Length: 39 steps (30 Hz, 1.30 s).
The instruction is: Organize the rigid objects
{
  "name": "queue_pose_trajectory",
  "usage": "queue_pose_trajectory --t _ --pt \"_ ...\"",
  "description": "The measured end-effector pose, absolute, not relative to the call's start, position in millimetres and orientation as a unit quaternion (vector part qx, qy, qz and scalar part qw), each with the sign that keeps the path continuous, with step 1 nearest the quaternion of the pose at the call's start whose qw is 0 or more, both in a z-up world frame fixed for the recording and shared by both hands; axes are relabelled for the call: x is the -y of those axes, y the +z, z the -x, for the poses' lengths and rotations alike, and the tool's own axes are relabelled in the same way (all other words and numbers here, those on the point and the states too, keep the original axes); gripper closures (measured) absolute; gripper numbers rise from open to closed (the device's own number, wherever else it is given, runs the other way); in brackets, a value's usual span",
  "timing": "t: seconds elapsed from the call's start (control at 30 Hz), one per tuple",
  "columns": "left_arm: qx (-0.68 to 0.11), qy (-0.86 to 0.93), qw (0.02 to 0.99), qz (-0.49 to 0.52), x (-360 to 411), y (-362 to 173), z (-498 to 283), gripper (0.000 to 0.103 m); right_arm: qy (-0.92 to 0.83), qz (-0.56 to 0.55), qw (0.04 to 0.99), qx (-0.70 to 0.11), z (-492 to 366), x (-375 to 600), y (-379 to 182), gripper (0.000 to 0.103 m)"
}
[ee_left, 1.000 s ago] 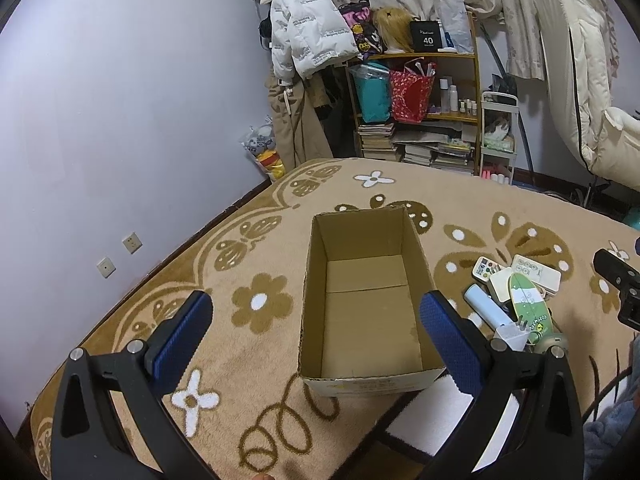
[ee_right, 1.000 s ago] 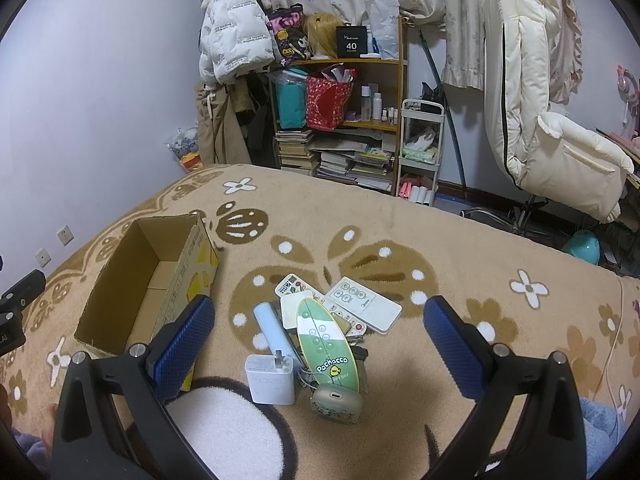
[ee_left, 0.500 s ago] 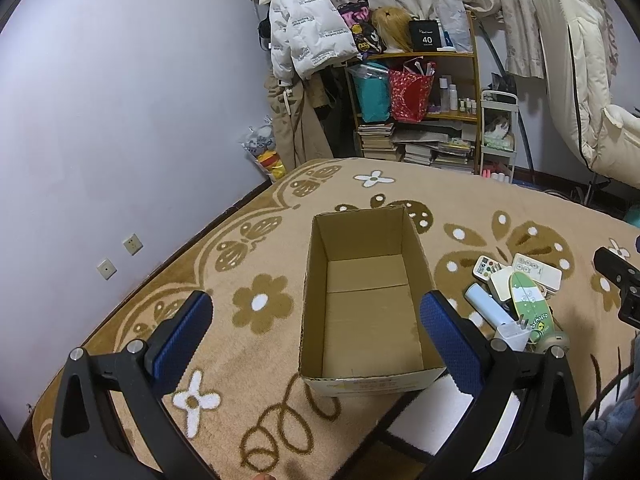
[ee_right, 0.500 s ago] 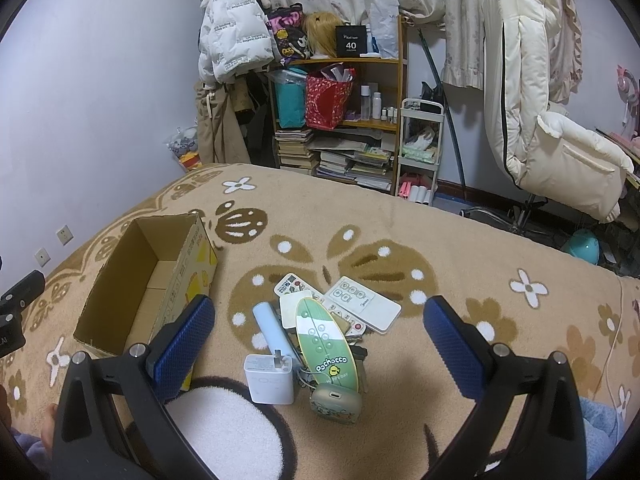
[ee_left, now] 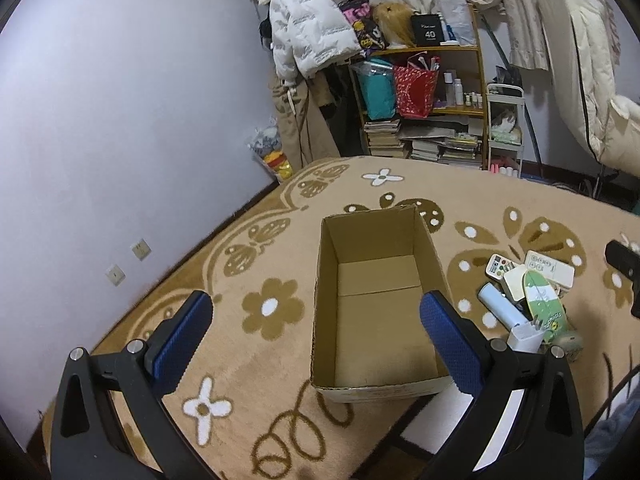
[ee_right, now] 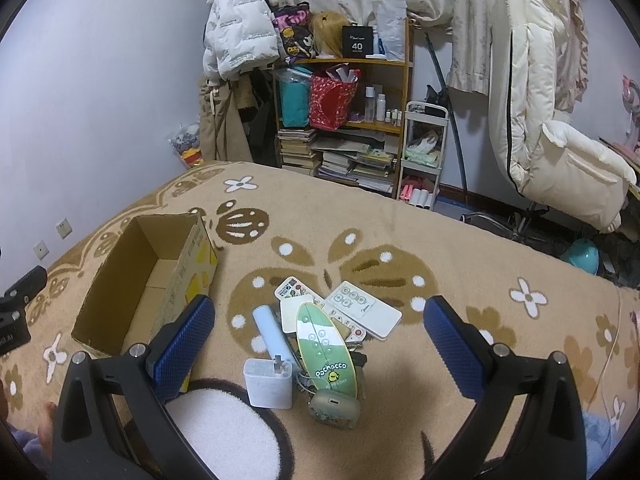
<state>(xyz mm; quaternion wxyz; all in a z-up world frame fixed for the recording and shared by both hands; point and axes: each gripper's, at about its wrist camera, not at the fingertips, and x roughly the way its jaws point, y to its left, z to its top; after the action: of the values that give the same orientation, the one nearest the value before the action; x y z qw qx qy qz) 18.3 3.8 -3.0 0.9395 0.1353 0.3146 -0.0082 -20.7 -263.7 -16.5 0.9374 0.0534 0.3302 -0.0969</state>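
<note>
Right wrist view showed a heap of small hard things just right of the open brown cardboard box (ee_right: 132, 280): a white square charger (ee_right: 269, 383), a pale blue cylinder (ee_right: 273, 332) and a green oval case (ee_right: 326, 352). They looked light, stiff and slick; the charger's flat sides seemed best to pinch. Items under the case were hidden. Right gripper (ee_right: 320, 350) and left gripper (ee_left: 316, 344) both gaped wide, empty, above the box's rug (ee_right: 460, 256).

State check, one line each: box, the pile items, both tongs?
cardboard box: open, empty, upright on the rug
white charger: prongs up, beside the pile
green board: lying on top of the pile
white remote: flat, face up
left tongs: open, empty
right tongs: open, empty
</note>
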Motion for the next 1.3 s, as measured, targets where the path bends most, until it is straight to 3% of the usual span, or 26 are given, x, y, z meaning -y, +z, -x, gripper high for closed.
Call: queue_pose_trajectory --t 0.43,0.8,1.17,1.3 --pt "-0.369 -0.015 0.928 -0.060 -28.7 -6.0 -71.4 0.001 -0.091 -0.023 0.935 -0.342 -13.9 254.6 -21.3 0.000" --pt "-0.443 -0.006 0.895 -0.058 -30.6 -49.8 -116.3 0.001 -0.098 -0.027 0.918 -0.382 -41.9 260.1 -53.4 0.000" --pt "-0.510 0.021 0.857 -0.069 -28.3 -93.7 -132.7 0.011 -0.073 -0.098 0.886 -0.448 -50.8 271.5 -97.5 0.000" --pt "-0.531 0.028 0.845 -0.060 -33.5 -106.5 -137.4 0.023 -0.048 -0.101 0.885 -0.452 -52.8 264.9 -103.5 0.000"
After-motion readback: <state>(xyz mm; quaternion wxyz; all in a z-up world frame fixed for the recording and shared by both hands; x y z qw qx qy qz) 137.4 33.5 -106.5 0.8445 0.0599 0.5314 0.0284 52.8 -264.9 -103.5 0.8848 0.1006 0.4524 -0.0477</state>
